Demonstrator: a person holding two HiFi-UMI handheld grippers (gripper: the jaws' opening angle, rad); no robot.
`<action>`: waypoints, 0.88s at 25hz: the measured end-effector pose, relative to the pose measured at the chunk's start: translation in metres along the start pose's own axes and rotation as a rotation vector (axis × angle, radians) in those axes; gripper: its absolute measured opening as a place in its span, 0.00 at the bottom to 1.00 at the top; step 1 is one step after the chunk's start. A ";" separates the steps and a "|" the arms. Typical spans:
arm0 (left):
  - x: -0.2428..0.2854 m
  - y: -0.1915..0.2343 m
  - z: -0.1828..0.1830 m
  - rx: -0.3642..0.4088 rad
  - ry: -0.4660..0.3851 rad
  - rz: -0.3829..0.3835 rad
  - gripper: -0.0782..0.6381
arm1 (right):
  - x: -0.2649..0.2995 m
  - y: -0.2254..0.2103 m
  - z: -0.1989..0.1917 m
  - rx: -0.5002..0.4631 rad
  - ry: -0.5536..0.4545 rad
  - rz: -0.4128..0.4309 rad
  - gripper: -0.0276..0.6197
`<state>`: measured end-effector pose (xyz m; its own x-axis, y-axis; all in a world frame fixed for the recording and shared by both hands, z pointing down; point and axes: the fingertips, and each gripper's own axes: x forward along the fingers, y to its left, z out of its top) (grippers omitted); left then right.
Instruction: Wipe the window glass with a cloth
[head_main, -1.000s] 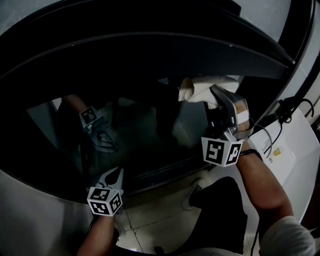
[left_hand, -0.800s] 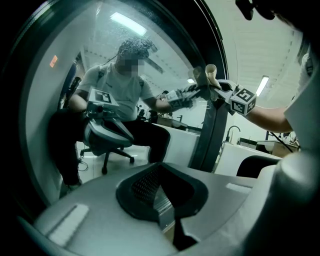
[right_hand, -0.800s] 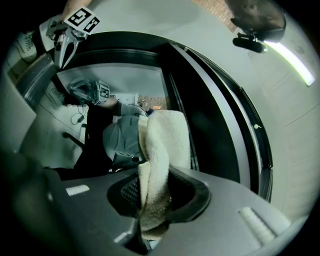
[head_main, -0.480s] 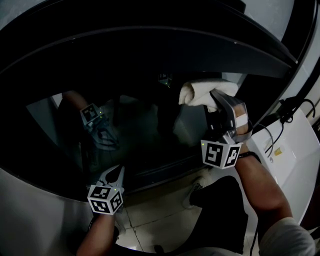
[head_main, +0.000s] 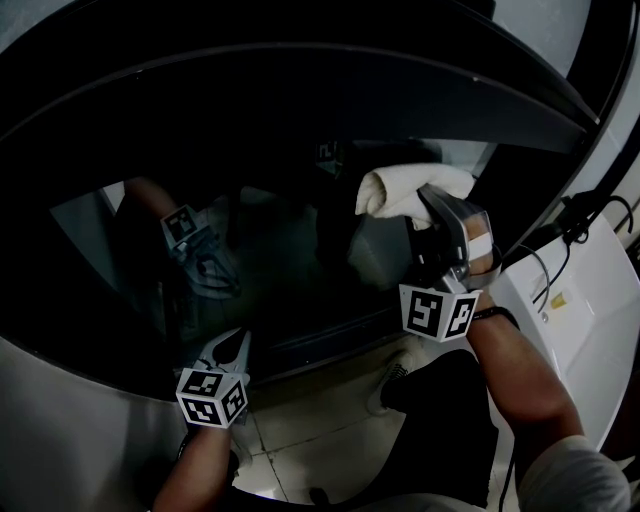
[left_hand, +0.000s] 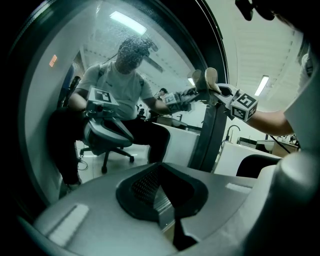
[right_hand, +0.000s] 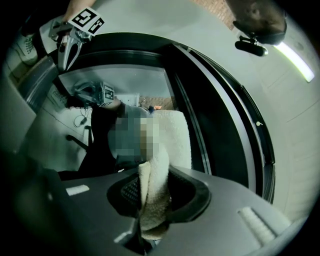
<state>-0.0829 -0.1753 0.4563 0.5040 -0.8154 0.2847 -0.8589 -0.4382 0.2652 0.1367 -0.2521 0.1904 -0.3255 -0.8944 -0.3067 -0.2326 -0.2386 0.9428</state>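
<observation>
The right gripper's (head_main: 428, 210) fingers pinched a fluffy white cloth (head_main: 400, 190) at two o'clock; it probably needed flat, even pressure on the dark window glass (head_main: 280, 270). The left gripper's (head_main: 233, 346) fingers were pressed together.

Cloth (head_main: 405, 190): white fluffy terry, rough pile. Window glass (head_main: 280, 255): dark, glossy, mirror-like. Left gripper (head_main: 233, 345): matt grey plastic. Floor tiles (head_main: 300, 430): pale, shiny.

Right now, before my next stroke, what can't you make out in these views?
- Smears or dirt on the window glass: the head view is dark and reflections cover it.
- Where the cloth meets the glass: in the right gripper view, the cloth's own folds hide the contact.
- Right claw tips: in the head view, the cloth covers them.
</observation>
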 end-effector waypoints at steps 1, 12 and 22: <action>0.000 0.000 0.000 0.000 0.000 -0.001 0.13 | -0.001 0.001 0.000 0.001 0.000 0.000 0.16; 0.001 0.000 0.000 -0.001 -0.001 0.001 0.13 | -0.007 0.017 -0.002 0.003 0.001 0.011 0.16; 0.002 0.002 0.000 -0.001 0.004 0.002 0.13 | -0.012 0.039 -0.004 0.002 0.005 0.048 0.16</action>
<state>-0.0840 -0.1778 0.4572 0.5030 -0.8146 0.2887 -0.8595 -0.4364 0.2661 0.1352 -0.2524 0.2314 -0.3313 -0.9068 -0.2607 -0.2185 -0.1950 0.9562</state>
